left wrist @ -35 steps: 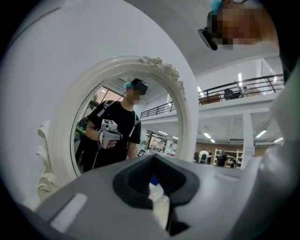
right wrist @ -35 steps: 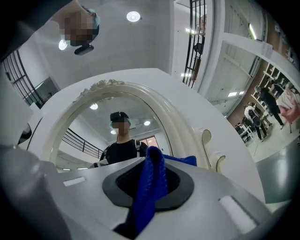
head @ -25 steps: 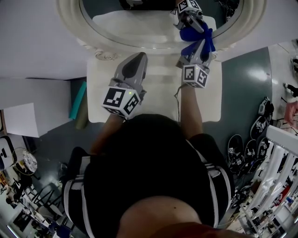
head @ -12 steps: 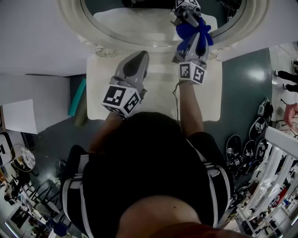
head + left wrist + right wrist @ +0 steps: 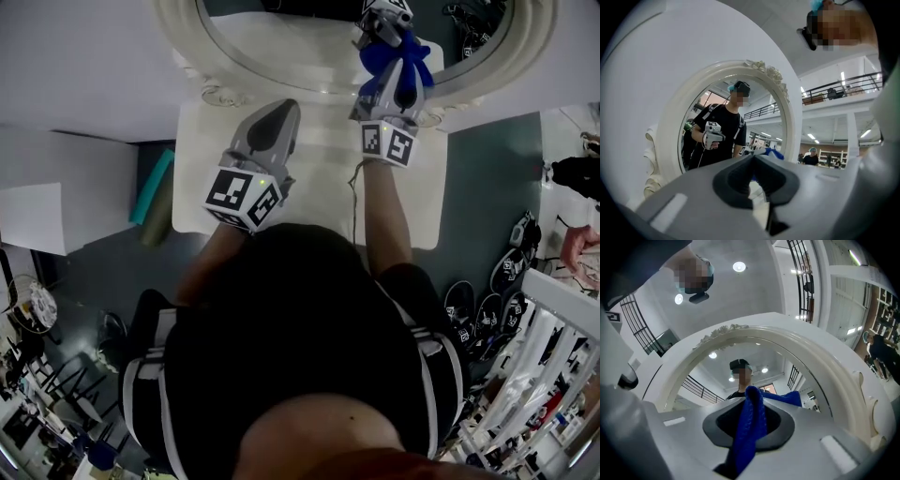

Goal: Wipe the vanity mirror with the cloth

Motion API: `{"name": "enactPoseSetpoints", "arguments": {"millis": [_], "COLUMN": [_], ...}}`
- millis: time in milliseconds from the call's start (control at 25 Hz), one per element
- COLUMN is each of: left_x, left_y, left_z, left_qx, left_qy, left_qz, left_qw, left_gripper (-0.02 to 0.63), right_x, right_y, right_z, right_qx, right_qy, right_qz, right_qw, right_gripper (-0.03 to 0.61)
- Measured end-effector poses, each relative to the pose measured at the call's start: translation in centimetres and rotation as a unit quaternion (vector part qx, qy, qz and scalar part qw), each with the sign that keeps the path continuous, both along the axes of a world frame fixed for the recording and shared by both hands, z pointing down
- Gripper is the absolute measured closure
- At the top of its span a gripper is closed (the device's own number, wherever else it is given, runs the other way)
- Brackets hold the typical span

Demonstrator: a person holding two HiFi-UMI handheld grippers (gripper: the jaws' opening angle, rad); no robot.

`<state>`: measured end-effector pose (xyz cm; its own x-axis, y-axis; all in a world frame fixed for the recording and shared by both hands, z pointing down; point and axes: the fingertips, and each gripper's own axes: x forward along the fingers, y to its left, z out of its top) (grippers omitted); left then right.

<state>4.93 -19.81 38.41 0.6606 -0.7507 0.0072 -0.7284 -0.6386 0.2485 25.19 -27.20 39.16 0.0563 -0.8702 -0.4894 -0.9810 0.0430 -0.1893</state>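
Edging toward 12 o'clock, my right hand-held gripper (image 5: 396, 92) is clamping the soft, limp cloth (image 5: 377, 62) mid-bunch; my left hand-held gripper (image 5: 280, 111) is resting closed.

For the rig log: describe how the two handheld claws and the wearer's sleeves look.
Left claw and right claw: tapered grey shells with dark insets, each with a cube of black-and-white square markers at the rear. A thin dark cable trails from the right one. Black short-sleeved top.
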Motion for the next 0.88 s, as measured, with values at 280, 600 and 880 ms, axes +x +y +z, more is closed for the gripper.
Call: {"name": "enactPoseSetpoints", "arguments": {"millis": [280, 600, 880], "left_x": [-1.8, -4.1, -6.4], "left_y": [0.3, 0.3, 0.2], "left_z": [-1.0, -1.2, -1.4], "left_qx": [0.002, 0.004, 0.005], "left_qy": [0.015, 0.032, 0.045], "left_qz": [-0.020, -0.037, -0.063], "left_qw": [0.9997, 0.9988, 0.9970], "left_gripper": [0.603, 0.603, 0.603], "right_x": [-1.2, -6.3, -10.2], "right_y": [-0.2, -1.3, -2.0], "right_z": [-1.5, -3.1, -3.6], "right_qx": [0.004, 0.016, 0.020], "right_qy": [0.013, 0.086, 0.135], "right_qz": [-0.008, -0.038, -0.064], "right_qw": [1.000, 0.995, 0.989], "right_gripper": [0.543, 0.543, 0.543]}}
